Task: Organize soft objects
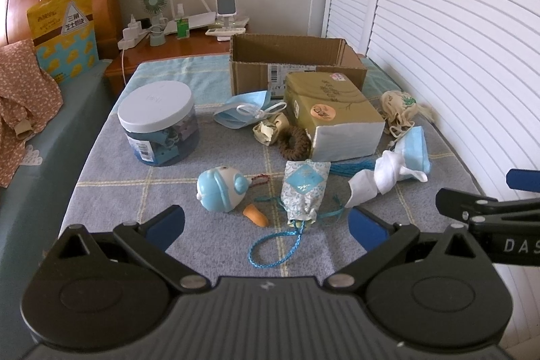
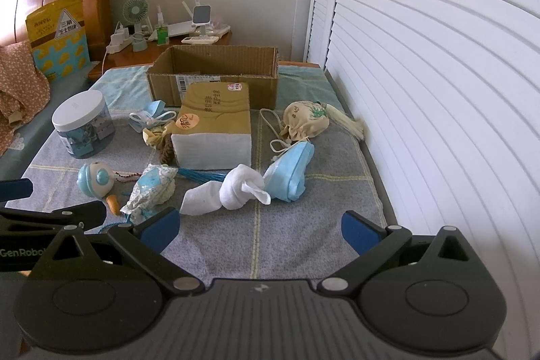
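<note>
Soft things lie on a grey checked mat (image 1: 209,238): a knotted white sock (image 1: 378,181) (image 2: 229,188), a blue face mask (image 1: 413,150) (image 2: 290,171), a second mask (image 1: 243,108), a blue patterned sachet (image 1: 303,191) (image 2: 152,188), a beige pouch (image 1: 398,107) (image 2: 303,120) and a brown scrunchie (image 1: 293,142). An open cardboard box (image 1: 297,63) (image 2: 216,73) stands at the back. My left gripper (image 1: 266,225) is open and empty, just short of the sachet. My right gripper (image 2: 260,228) is open and empty, just short of the sock.
A gold tissue pack (image 1: 334,113) (image 2: 216,127) sits mid-mat. A white-lidded jar (image 1: 158,120) stands left, with a blue toy (image 1: 219,189) and an orange earplug (image 1: 256,215) nearby. White louvred doors (image 2: 438,90) line the right. A bed (image 1: 33,130) lies left.
</note>
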Available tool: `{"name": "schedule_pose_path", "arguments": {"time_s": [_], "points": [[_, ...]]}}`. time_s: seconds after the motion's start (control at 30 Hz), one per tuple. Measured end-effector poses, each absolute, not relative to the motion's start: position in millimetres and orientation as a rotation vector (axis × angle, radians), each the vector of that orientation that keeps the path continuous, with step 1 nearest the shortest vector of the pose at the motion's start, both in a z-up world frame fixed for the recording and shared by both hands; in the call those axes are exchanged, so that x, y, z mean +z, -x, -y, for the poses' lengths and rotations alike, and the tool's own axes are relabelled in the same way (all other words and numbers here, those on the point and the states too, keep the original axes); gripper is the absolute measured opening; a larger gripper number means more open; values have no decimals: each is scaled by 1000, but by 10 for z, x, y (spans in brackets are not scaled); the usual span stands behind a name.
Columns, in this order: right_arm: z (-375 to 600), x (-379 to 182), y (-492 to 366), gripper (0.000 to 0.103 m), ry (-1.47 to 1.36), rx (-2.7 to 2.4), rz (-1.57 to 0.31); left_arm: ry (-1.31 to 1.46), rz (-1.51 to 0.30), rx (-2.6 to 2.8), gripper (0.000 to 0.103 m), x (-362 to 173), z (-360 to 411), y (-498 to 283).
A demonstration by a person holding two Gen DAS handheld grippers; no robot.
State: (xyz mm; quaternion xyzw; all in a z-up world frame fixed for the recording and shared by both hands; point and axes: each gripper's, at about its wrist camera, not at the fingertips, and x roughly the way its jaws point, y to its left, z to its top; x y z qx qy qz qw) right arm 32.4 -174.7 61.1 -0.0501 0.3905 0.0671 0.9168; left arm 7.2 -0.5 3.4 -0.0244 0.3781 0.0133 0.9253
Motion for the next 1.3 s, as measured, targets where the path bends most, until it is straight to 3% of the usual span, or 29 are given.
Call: {"name": "schedule_pose_path", "arguments": {"time_s": [1.3], "points": [[1570, 307, -650, 103, 174, 352, -778, -21, -846, -175, 102, -498, -404, -304]]}}
